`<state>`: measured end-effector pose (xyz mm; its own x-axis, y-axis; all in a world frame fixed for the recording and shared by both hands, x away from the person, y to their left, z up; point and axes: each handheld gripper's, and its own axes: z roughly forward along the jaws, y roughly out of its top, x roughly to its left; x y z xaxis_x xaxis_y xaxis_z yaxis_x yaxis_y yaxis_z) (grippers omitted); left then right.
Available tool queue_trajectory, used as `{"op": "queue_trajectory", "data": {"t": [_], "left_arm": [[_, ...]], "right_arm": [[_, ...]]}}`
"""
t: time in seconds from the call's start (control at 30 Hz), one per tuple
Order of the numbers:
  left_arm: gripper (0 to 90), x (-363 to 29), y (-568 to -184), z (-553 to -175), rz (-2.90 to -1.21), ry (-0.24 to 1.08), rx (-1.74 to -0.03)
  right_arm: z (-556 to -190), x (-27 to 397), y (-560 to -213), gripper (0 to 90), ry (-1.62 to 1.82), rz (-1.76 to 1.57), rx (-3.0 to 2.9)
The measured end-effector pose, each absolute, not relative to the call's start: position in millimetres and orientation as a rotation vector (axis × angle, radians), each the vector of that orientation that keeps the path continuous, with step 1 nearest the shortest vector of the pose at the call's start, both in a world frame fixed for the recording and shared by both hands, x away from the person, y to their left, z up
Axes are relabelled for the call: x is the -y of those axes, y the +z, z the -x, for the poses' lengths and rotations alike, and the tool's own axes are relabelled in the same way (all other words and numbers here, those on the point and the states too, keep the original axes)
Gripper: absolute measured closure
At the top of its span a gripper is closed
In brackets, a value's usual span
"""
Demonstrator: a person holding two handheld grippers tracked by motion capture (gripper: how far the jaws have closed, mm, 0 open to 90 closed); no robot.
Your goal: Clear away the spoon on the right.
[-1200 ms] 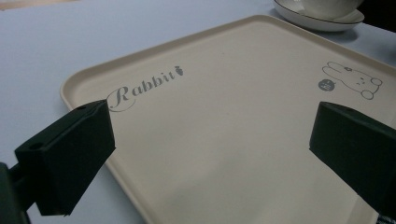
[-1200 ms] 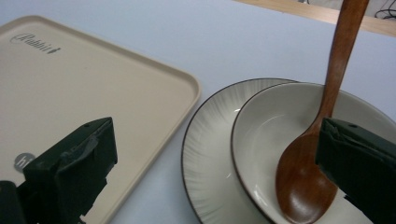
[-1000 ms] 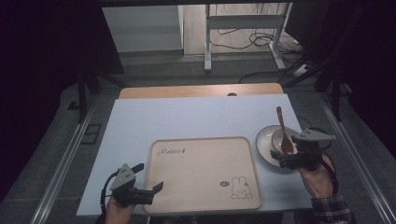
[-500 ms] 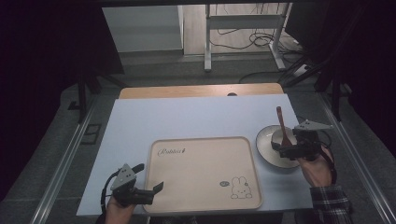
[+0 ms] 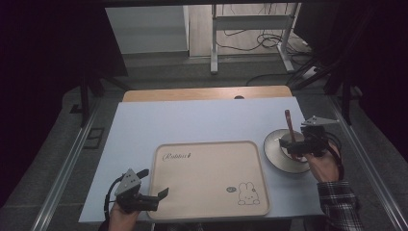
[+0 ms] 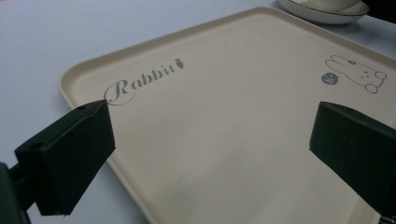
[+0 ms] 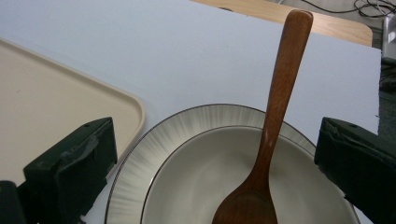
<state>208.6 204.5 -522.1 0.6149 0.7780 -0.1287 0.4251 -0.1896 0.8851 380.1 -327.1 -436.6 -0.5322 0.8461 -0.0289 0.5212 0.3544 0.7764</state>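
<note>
Beige plastic tray point(image 5: 209, 178) with a rabbit print lies flat near the front of the pale blue table top point(image 5: 192, 120) in the high view; just right of it, a grey ribbed plate point(image 5: 281, 151) with a brown wooden spoon point(image 5: 289, 129) resting in it, handle pointing away toward the far edge. Left gripper point(image 5: 161, 196) sits low at the tray's front-left corner, jaws spread, nothing between them. Right gripper point(image 5: 290, 147) hovers over the plate, held by a hand point(image 5: 323, 163) with a plaid sleeve; jaw state hard to read here. Left gripper view: both black jaws wide apart over the tray point(image 6: 224, 121), "Rabbit" lettering and rabbit drawing on it, plate point(image 6: 322, 11) edge at top right. Right gripper view: jaws released, wide either side of the plate point(image 7: 187, 154); spoon point(image 7: 275, 126) bowl rests in the plate's centre between them, untouched, tray point(image 7: 51, 98) corner at left.
</note>
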Motion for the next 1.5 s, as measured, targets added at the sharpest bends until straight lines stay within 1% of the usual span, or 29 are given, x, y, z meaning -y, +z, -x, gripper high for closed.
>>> {"op": "queue_trajectory", "data": {"t": [0.53,0.83,0.87,0.9,0.93,0.97,1.0,1.03,1.07,1.1,1.13,1.17,1.2,1.23,1.27,1.3,1.37,1.4,1.43,1.5], "left_arm": [[0.0,-204.3,-523.0,-209.4,-1.828,0.422,-0.974],[0.0,-204.0,-523.4,-209.7,-1.83,0.419,-0.975],[0.0,-204.2,-523.4,-209.8,-1.83,0.418,-0.976],[0.0,-204.2,-523.4,-209.8,-1.83,0.418,-0.976],[0.0,-204.3,-523.5,-209.9,-1.83,0.417,-0.976],[0.0,-204.3,-523.5,-209.9,-1.83,0.417,-0.976],[0.0,-204.3,-523.6,-210.0,-1.83,0.416,-0.977],[0.0,-204.2,-523.6,-210.0,-1.83,0.416,-0.977],[0.0,-204.2,-523.6,-210.0,-1.83,0.416,-0.977],[0.0,-204.1,-523.6,-210.0,-1.832,0.415,-0.977],[0.0,-204.1,-523.6,-210.0,-1.832,0.415,-0.976],[0.0,-204.1,-523.6,-210.0,-1.832,0.415,-0.976],[0.0,-204.1,-523.6,-210.0,-1.833,0.415,-0.976],[0.0,-204.1,-523.6,-210.0,-1.833,0.415,-0.976],[0.0,-204.1,-523.6,-210.0,-1.833,0.415,-0.977],[0.0,-204.2,-523.6,-210.0,-1.831,0.414,-0.977],[0.0,-204.2,-523.7,-210.0,-1.832,0.414,-0.977],[0.0,-204.2,-523.7,-210.0,-1.832,0.414,-0.977],[0.0,-204.2,-523.7,-210.1,-1.833,0.413,-0.977],[0.0,-204.0,-523.8,-210.1,-1.835,0.414,-0.977]], "right_arm": [[-413.6,331.4,-438.6,0.0,0.952,-1.294,-2.16],[-423.7,331.1,-443.4,0.1,0.878,-1.341,-2.179],[-427.5,332.3,-443.4,5.9,0.857,-1.374,-2.173],[-427.5,332.3,-443.4,5.9,0.857,-1.374,-2.173],[-430.4,334.3,-442.6,14.6,0.85,-1.399,-2.165],[-430.4,334.3,-442.6,14.6,0.85,-1.399,-2.165],[-432.8,335.0,-441.6,22.3,0.851,-1.422,-2.173],[-433.5,334.9,-441.3,25.6,0.843,-1.427,-2.177],[-433.5,334.9,-441.3,25.6,0.843,-1.427,-2.177],[-435.0,333.8,-440.8,32.6,0.828,-1.423,-2.176],[-435.6,333.1,-440.6,35.9,0.823,-1.424,-2.181],[-435.6,333.1,-440.6,35.9,0.823,-1.424,-2.181],[-437.5,331.3,-440.9,43.9,0.798,-1.428,-2.2],[-437.5,331.3,-440.9,43.9,0.798,-1.428,-2.2],[-438.5,330.5,-441.3,49.7,0.779,-1.426,-2.209],[-440.1,328.6,-442.0,60.4,0.764,-1.419,-2.235],[-439.6,326.3,-441.7,75.6,0.765,-1.399,-2.25],[-439.6,326.3,-441.7,75.6,0.765,-1.399,-2.25],[-438.4,325.1,-441.0,78.2,0.766,-1.385,-2.253],[-434.6,320.8,-438.4,79.6,0.747,-1.37,-2.239]]}}
